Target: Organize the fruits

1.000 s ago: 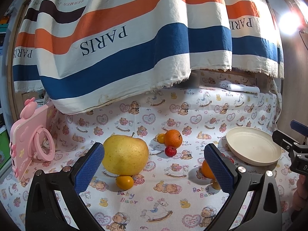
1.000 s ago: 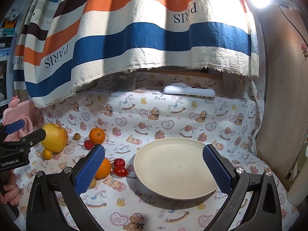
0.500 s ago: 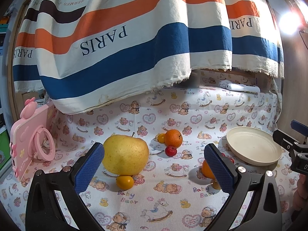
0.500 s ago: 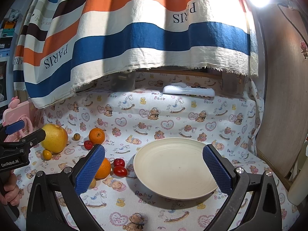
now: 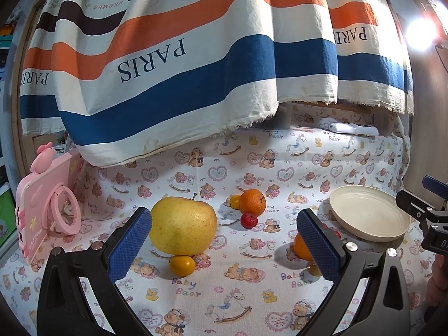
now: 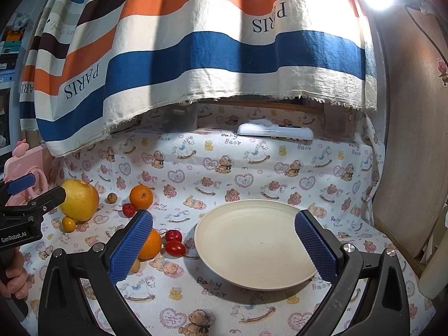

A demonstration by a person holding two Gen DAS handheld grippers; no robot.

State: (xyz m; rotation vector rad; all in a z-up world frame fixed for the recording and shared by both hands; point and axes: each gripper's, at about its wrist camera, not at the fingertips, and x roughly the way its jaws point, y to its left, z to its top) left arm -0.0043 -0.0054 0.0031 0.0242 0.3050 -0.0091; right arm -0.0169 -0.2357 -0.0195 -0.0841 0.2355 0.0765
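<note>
Well, round smooth plate (image 6: 252,246), ribbed tongs (image 6: 224,249).

Striped PARIS cloth (image 5: 179,56), pink case (image 5: 47,201), white remote (image 6: 274,133)

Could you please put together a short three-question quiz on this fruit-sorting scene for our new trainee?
1. True or false: the cream plate already holds fruit.
2. Which small fruit lies right in front of the large yellow apple? A) a red cherry tomato B) a small yellow-orange fruit C) a banana
3. Fill in: the left gripper and the right gripper both have their jaws ____.

Key
1. False; the plate is empty, and all the fruit lies on the bear-print cloth.
2. B
3. open, with nothing between the blue pads.
</note>
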